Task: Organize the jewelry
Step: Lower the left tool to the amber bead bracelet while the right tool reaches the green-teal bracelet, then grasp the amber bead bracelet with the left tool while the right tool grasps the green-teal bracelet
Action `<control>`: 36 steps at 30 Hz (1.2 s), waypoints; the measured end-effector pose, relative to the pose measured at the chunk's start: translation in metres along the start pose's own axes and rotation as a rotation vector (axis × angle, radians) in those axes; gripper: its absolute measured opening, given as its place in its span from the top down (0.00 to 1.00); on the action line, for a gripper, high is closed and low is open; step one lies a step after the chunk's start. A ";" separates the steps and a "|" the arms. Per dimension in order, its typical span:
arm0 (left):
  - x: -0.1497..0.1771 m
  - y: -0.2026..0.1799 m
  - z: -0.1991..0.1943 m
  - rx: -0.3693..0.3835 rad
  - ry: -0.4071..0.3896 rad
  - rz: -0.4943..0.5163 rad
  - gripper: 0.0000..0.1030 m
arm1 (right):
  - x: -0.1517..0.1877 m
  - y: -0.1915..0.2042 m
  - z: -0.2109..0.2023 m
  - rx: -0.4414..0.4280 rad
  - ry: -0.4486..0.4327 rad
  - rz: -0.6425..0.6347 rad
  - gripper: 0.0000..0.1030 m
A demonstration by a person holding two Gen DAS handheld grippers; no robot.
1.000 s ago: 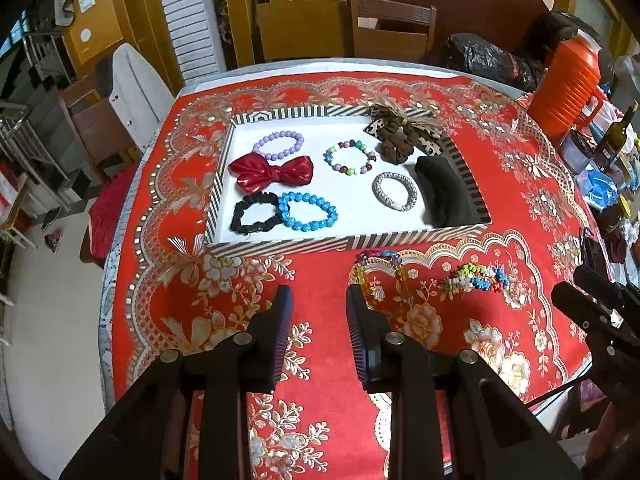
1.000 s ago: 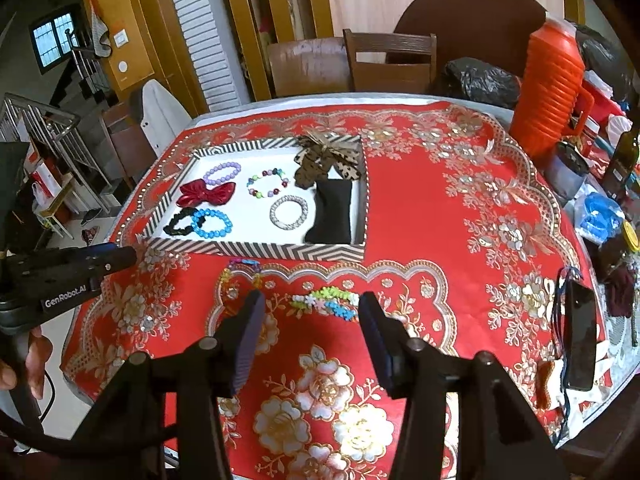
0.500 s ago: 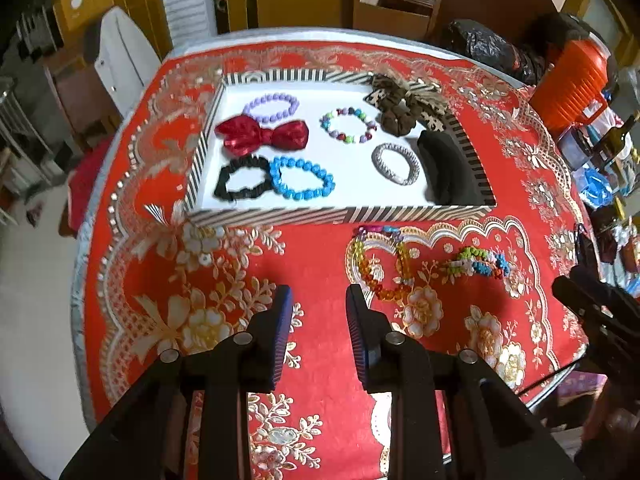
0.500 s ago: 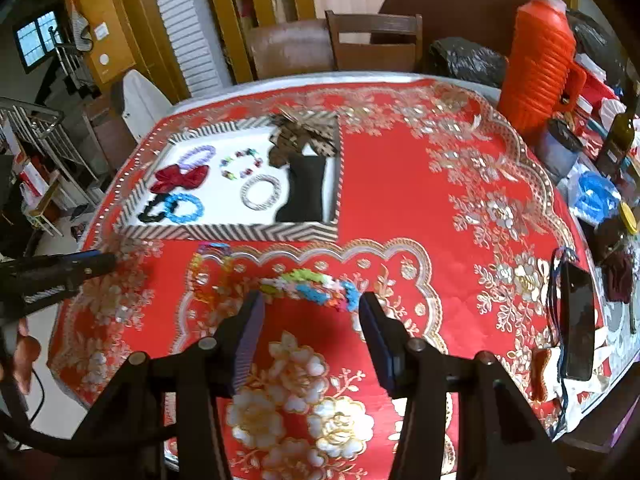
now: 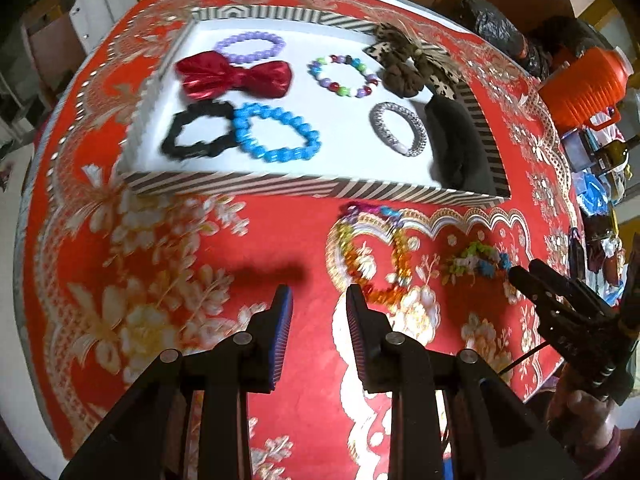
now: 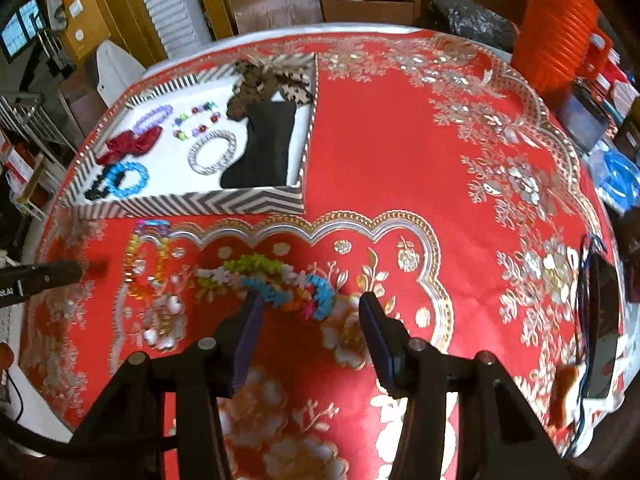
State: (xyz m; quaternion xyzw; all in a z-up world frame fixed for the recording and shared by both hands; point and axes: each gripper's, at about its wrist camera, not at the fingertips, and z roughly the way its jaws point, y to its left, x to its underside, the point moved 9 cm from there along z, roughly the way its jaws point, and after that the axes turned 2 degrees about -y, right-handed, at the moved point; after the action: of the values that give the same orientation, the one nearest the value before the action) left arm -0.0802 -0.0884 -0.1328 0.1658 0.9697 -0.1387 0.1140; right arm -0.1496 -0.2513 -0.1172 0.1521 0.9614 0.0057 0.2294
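Now, tray [image 5: 304,190]: striped rim, white floor, standing on the red table [image 5: 160,248].
Tray contents: red bow [image 5: 234,75], purple bracelet [image 5: 250,45], blue bracelet [image 5: 276,138], black scrunchie [image 5: 198,132], silver bracelet [image 5: 398,128], black pouch [image 5: 460,146].
Outside tray: rainbow bracelet [image 5: 374,254] and flower bracelet [image 6: 276,284] on the table.
Left gripper [image 5: 319,304]: jaws released, empty.
Right gripper [image 6: 310,312]: jaws parted around the flower bracelet, not clenched.

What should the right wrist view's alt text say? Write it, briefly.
An open tool hovers over a red tablecloth, fingers either side of a flower bracelet. A rainbow bracelet lies left of it; behind, a striped tray holds more jewelry.
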 end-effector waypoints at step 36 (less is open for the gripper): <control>-0.030 -0.011 -0.020 0.012 -0.027 0.051 1.00 | -0.040 0.012 -0.044 -0.131 -0.101 -0.061 0.88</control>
State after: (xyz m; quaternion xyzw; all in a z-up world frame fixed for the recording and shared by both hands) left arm -0.0600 -0.1013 -0.1038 0.1891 0.9627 -0.1438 0.1298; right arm -0.1313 -0.2489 -0.0596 0.1076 0.9503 0.0536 0.2871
